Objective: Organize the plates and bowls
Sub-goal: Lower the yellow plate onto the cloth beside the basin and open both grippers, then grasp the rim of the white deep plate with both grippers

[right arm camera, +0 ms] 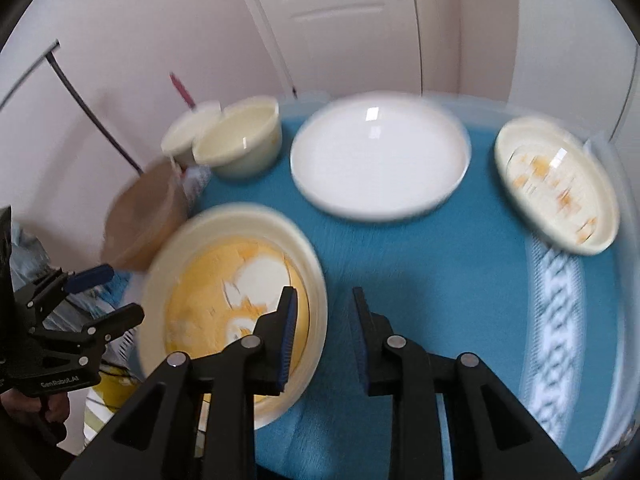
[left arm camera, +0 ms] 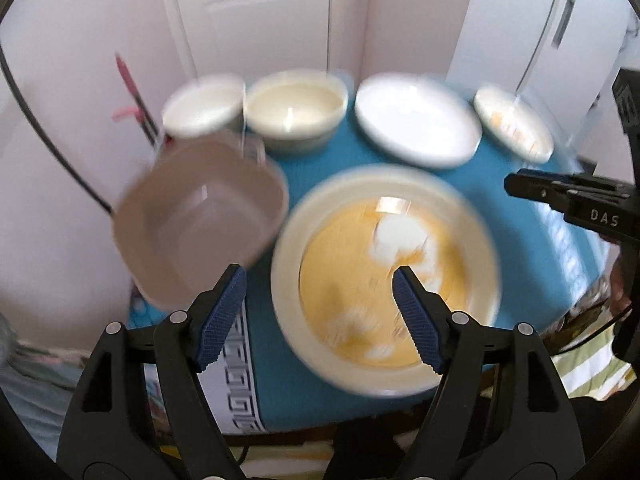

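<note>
Plates and bowls are sitting on a blue tablecloth (right arm camera: pixel 420 280), and the biggest, a yellow plate (left arm camera: pixel 384 276), is lying directly under the left gripper (left arm camera: pixel 320 300), whose jaws are standing wide apart and holding nothing. From the right gripper (right arm camera: pixel 324 320), that plate is just to the left, its rim near the left finger; these jaws are parted too, less widely, and empty. Ahead of the right gripper a white plate (right arm camera: pixel 380 156) is resting, with a patterned plate (right arm camera: pixel 556 184) ahead to the right. A brown square bowl (left arm camera: pixel 200 220) is lying ahead-left of the left gripper and seems to be overhanging the table edge, so a nudge could tip it off. Beyond it a cream bowl (left arm camera: pixel 296 108) and a white bowl (left arm camera: pixel 204 106) are touching; both views are blurring, so a fast, mistimed pinch could skid the yellow plate into them
</note>
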The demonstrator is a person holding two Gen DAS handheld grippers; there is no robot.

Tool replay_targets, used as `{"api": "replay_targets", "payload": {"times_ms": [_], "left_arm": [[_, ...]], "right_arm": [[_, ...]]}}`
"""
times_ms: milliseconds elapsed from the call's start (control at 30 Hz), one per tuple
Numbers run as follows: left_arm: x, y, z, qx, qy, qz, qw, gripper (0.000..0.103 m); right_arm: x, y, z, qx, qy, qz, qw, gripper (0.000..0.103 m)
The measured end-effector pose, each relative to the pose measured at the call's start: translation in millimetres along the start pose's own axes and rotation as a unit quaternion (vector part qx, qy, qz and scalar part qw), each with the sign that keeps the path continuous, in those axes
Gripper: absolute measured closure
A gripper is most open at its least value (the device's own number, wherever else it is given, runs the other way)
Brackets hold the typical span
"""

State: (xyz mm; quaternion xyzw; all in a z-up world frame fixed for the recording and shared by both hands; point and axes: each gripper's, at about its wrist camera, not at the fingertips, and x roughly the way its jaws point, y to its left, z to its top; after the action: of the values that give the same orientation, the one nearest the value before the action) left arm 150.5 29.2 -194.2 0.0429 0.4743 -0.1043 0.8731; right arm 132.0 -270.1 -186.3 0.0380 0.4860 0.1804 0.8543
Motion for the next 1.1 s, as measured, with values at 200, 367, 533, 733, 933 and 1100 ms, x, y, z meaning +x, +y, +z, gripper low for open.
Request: {"api": "replay_targets", "payload": {"times_ms": [200,367,533,733,933,1100], "left_arm": [[-35.7,-16.5,67.2,-0.019,-0.095,-0.043,0.9944,0.0],[-15.1,-33.9,106.2,-0.053,-0.091,-0.077,0.9915,0.0],[26.0,-40.5,119.8,-0.122,-0.051,-0.078,0.9881,0.0],[75.6,-40.5,115.2,-0.196,-0.012,-0.054,0.9791,0.0],[134.3,-43.8,111.3,-0.244,0.025,-0.046,0.9684,0.017],[164.7,-50.2,106.8,-0.258,0.04,-0.033,0.9648,0.028]], "right_arm": [[-52.1,-14.4,51.9,0.013,-0.075,0.023,0.997,0.0],[-65.7,-42.1,97.0,-0.01,-0.086,0.007,0.996,0.0],[-48.5,-75.8,134.1,-0.04,-0.035,0.005,0.999,0.0],[16.2,-120.3,156.4,-0.074,0.046,0.045,0.995,0.0],[83.1,-142.2,161.5,-0.122,0.105,0.107,0.981,0.008],[125.7,-140.7,150.2,-0.161,0.153,0.139,0.965,0.041]]}}
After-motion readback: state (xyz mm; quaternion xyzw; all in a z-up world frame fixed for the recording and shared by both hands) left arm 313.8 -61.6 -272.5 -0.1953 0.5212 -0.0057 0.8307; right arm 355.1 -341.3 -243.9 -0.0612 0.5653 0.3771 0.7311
